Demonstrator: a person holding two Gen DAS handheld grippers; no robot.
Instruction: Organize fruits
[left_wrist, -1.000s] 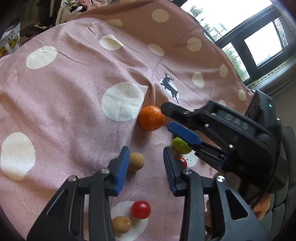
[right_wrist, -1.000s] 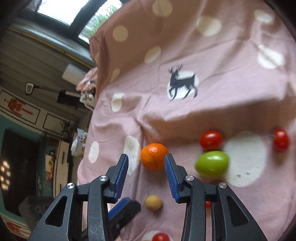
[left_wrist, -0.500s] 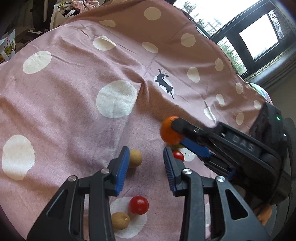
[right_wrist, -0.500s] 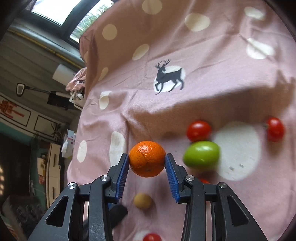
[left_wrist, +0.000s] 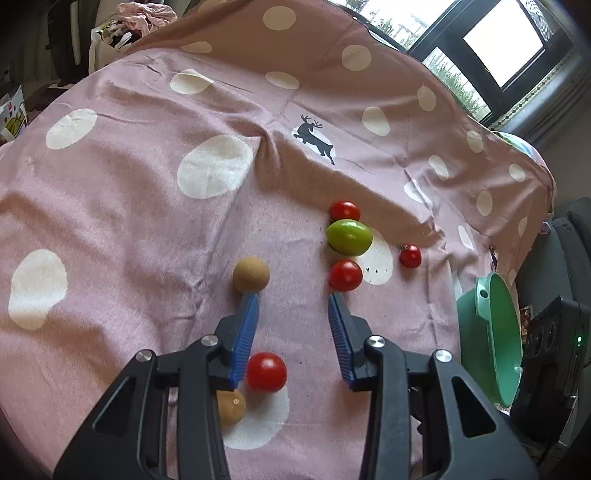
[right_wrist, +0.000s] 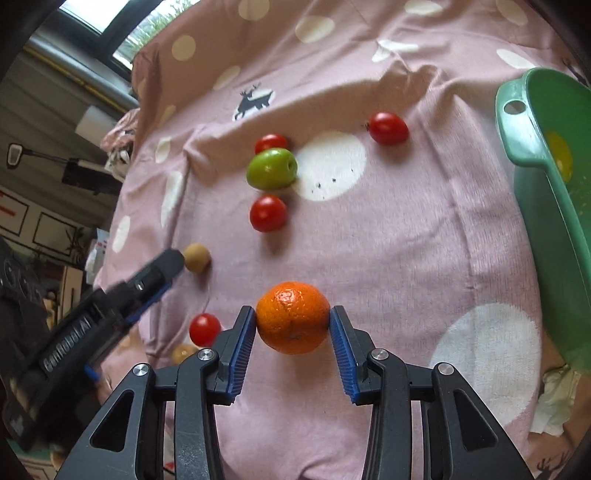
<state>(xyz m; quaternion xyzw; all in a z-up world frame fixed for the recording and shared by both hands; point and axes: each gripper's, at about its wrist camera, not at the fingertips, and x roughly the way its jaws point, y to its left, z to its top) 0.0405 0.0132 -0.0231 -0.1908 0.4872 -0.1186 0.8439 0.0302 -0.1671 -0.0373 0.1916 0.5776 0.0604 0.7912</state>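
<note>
Right tongs (right_wrist: 293, 321) clamped on orange (right_wrist: 293, 316) across widest part, carried above pink spotted cloth (right_wrist: 388, 240), green basin (right_wrist: 539, 192) at cloth's right edge. Orange looks firm, rind grippy; moderate squeeze likely enough. Left tongs (left_wrist: 293, 304) narrow, holding nothing, beside brown fruit (left_wrist: 251, 275).

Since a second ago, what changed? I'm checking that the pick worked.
The right tongs closed on the orange, lifted it off the pink cloth and carried it toward the green basin. The left tongs are empty and hover near the brown fruit. The green fruit and tomatoes stayed put.
</note>
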